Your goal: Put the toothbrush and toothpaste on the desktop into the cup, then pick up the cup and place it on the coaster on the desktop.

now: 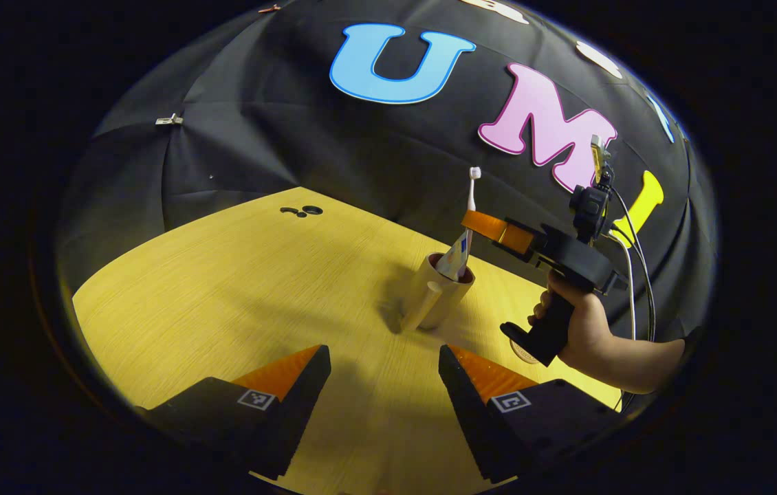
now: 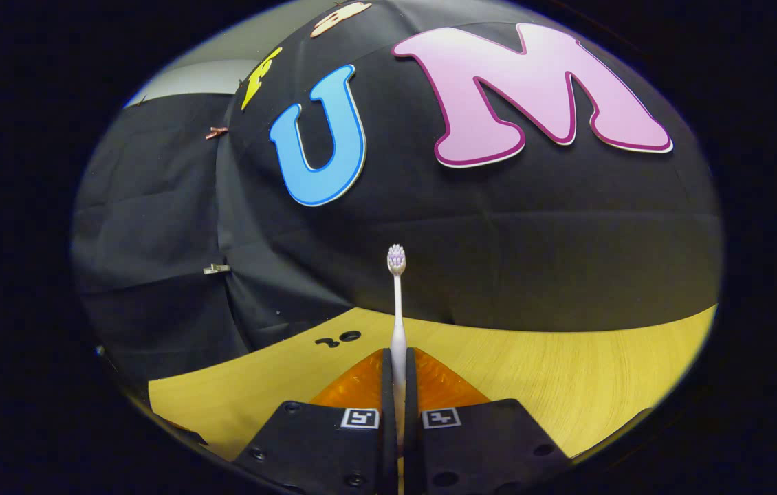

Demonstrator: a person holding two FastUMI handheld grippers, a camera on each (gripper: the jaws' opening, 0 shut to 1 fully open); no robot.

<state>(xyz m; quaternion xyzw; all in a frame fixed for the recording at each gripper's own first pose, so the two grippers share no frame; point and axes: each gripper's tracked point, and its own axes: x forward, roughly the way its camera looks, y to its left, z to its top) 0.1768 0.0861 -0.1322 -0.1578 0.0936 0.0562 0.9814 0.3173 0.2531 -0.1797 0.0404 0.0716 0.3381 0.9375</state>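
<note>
**Toothbrush clamped over the cup, toothpaste already inside**

In the left gripper view, the cup (image 1: 438, 297) stood on the yellow wooden desktop (image 1: 223, 289), its handle turned toward the camera. The toothpaste (image 1: 456, 256) sat inside it, leaning up past the rim. The toothbrush (image 1: 472, 189) rose upright above the cup with its bristle head uppermost; its lower end appeared to reach down into the cup's mouth, though the toothpaste hid just how far.

The right gripper (image 1: 476, 221), seen from the side in that view, reached across above the cup, and a hand (image 1: 577, 323) held its grip. In the right gripper view, the same gripper (image 2: 399, 371) had both fingers pressed together on the toothbrush (image 2: 397, 309) handle, with the brush standing straight up between them and the bristles at the top against the black cloth wall.

The left gripper (image 1: 384, 361) had its fingers spread wide apart with nothing between them, hanging over bare desktop on the near side of the cup and well apart from it.

A pale round edge, possibly the coaster (image 1: 521, 353), peeked out on the desktop just behind the base of the right gripper's handle. A few small dark marks (image 1: 302, 211) lay near the far edge of the desktop.
</note>
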